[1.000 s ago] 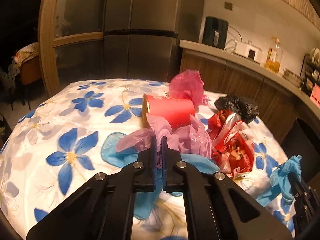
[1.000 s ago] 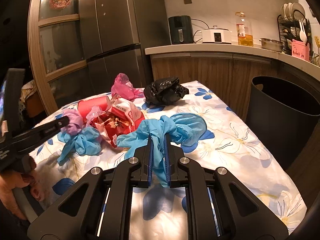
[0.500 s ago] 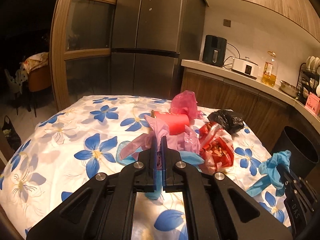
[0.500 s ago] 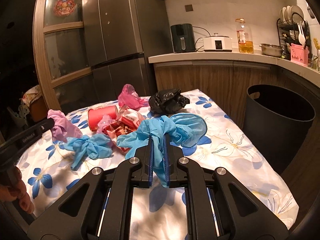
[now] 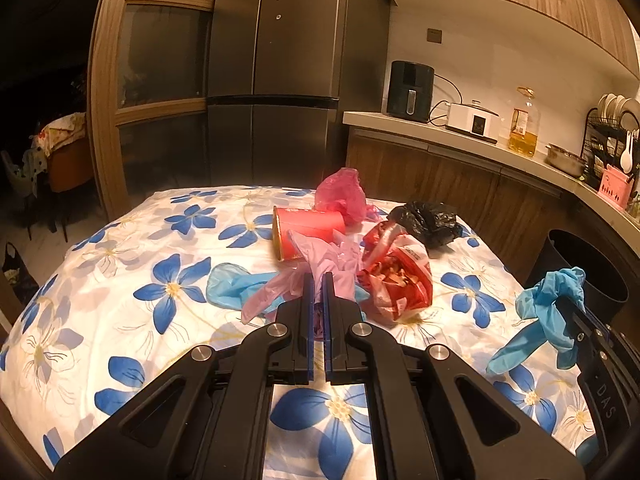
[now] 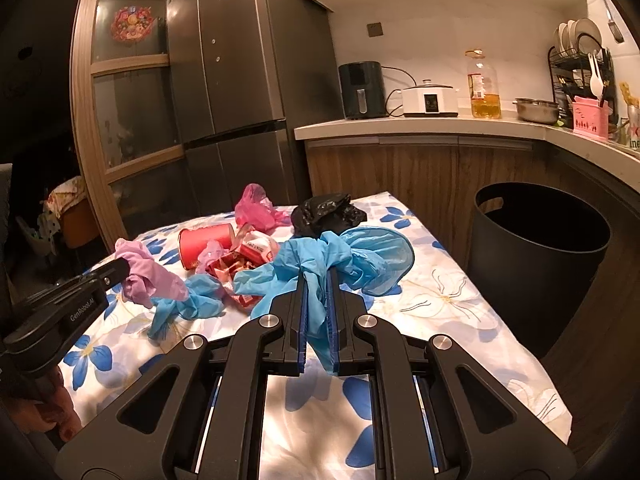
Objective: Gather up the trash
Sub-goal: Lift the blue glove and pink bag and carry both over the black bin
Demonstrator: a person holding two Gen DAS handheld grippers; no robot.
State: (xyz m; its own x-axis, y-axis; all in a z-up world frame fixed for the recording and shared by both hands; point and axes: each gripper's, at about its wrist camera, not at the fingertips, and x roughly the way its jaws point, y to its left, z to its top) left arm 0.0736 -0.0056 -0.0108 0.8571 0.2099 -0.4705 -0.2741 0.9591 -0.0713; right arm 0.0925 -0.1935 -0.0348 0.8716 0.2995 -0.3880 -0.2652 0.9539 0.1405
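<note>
— What stands behind? 
— A tall dark steel refrigerator (image 6: 244, 92) beside a wood-framed glass door (image 6: 128, 92). 
— To the right? 
— A pale countertop (image 6: 420, 126) over brown wooden cabinets (image 6: 420, 176), white wall (image 6: 420, 32), warm dim light.

Counter (image 5: 120, 280): you have a white cloth with blue flowers covering it.
Red cup (image 5: 308, 232): lies on its side, mouth toward you.
Pink bag (image 5: 342, 196): just behind the red cup.
Black bag (image 5: 428, 222): to the right of the red cup.
Red wrapper (image 5: 400, 280): in front of the black bag, beside the red cup.
Blue glove (image 5: 232, 288): flat on the cloth, nearer you than the red cup.
</note>
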